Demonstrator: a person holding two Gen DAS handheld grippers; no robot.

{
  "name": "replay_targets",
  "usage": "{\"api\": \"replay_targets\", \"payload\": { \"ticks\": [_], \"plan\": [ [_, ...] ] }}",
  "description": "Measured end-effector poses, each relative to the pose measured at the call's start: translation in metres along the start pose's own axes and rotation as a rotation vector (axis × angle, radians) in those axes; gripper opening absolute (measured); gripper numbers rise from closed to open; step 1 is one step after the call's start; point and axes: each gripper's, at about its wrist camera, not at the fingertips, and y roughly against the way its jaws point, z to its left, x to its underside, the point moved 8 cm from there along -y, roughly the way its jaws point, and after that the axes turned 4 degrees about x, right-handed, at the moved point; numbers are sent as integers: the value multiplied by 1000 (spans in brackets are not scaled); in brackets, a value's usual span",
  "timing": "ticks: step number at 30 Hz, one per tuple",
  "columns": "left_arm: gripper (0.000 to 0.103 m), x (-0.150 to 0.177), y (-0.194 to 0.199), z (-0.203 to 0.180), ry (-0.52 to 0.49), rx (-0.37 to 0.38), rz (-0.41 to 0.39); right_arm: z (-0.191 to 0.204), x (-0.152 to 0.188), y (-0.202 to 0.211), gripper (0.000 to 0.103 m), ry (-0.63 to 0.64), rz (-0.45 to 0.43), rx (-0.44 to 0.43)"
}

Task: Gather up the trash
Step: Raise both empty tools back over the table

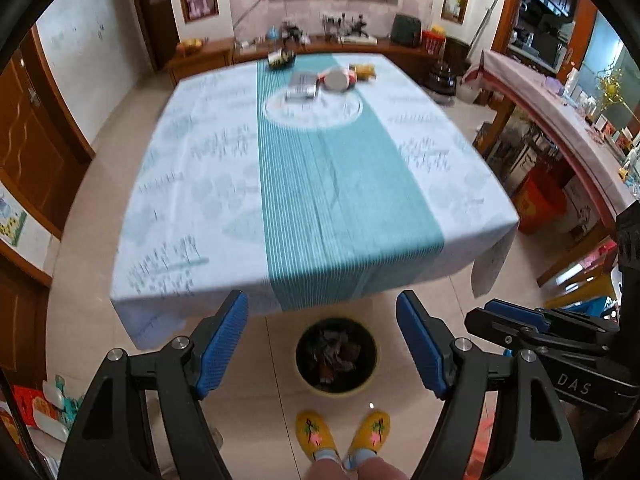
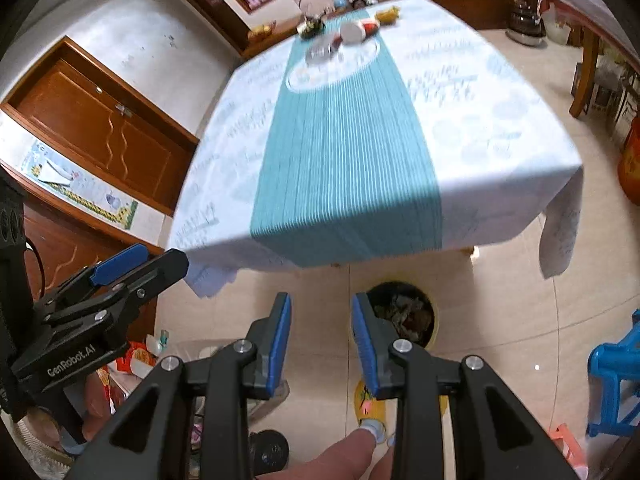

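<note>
Both grippers hang empty over the floor: the left gripper (image 1: pixel 322 344) is spread wide, the right gripper (image 2: pixel 321 342) only partly open. The trash bin (image 1: pixel 336 356), full of scraps, sits below by the surface (image 1: pixel 312 184), near the yellow slippers (image 1: pixel 344 434).

White letters "DAS" on black body of right gripper (image 1: pixel 510 320), seen from left wrist view at right edge. White lettering "GenRobot.AI" on black body of left gripper (image 2: pixel 140 264), seen from right wrist view at left edge. Red box (image 1: pixel 538 202) under side table carries yellow marks, too blurred to read. Framed pink shapes (image 1: pixel 199 4) in wall niche, not legible as letters. Print on tablecloth (image 1: pixel 224 148) smeared by motion, unreadable.
</note>
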Motion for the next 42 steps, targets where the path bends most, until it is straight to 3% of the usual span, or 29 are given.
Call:
{"api": "replay_targets", "payload": {
  "ticks": [15, 22, 26, 30, 37, 42],
  "plan": [
    [75, -50, 49, -32, -7, -32, -134, 4, -46, 54, 32, 124, -124, -29],
    [75, -67, 36, -10, 66, -29, -103, 7, -66, 52, 32, 143, -141, -33],
    [75, -85, 14, 5, 98, 3, -77, 7, -79, 44, 36, 142, -145, -23],
    [75, -113, -16, 20, 68, 16, -40, 2, -106, 31, 37, 119, -160, 16],
    [75, -205, -97, 55, -11, 73, 82, -7, -187, -1, 38, 28, -183, 112],
    [75, -274, -171, 74, -39, 137, 163, -14, -258, -41, 45, -89, -182, 139]
  ]
}}
